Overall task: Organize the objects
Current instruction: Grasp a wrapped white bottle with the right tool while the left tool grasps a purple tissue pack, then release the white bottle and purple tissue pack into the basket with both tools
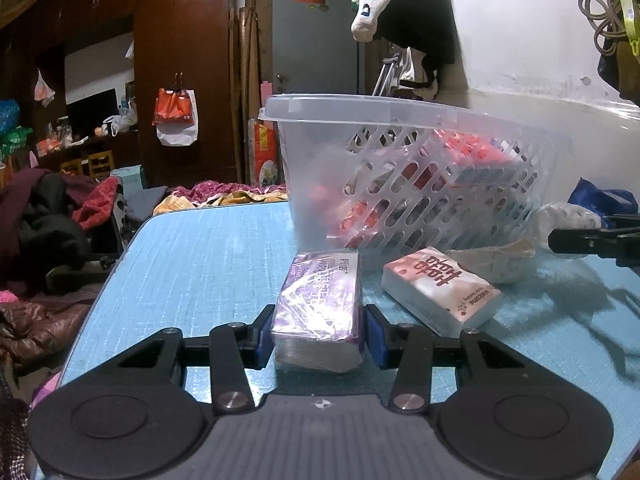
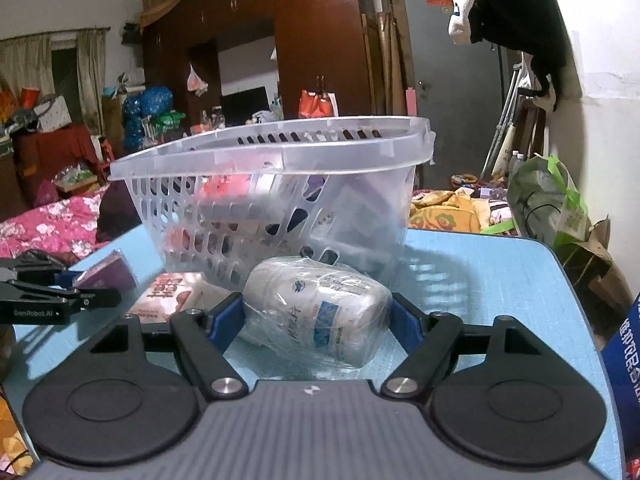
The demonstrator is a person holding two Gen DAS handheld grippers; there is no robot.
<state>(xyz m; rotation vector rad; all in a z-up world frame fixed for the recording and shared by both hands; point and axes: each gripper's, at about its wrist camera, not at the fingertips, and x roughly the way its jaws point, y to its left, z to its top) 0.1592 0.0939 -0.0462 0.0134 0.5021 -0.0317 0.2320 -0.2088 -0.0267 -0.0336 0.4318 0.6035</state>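
left wrist view: we are seeing the purple tissue pack (image 1: 318, 308) lying on the blue table (image 1: 192, 264) just before the clear basket (image 1: 400, 168), and our left gripper (image 1: 318, 334) is pinching it, both blue pads touching its sides. beside it a pink pack (image 1: 440, 290) is lying. our right gripper (image 2: 316, 316), jaws half spread, is pressing on the wrapped white bottle (image 2: 316, 312).

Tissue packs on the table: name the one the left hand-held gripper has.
The purple tissue pack, clamped between its fingers; the pink tissue pack lies free beside it.
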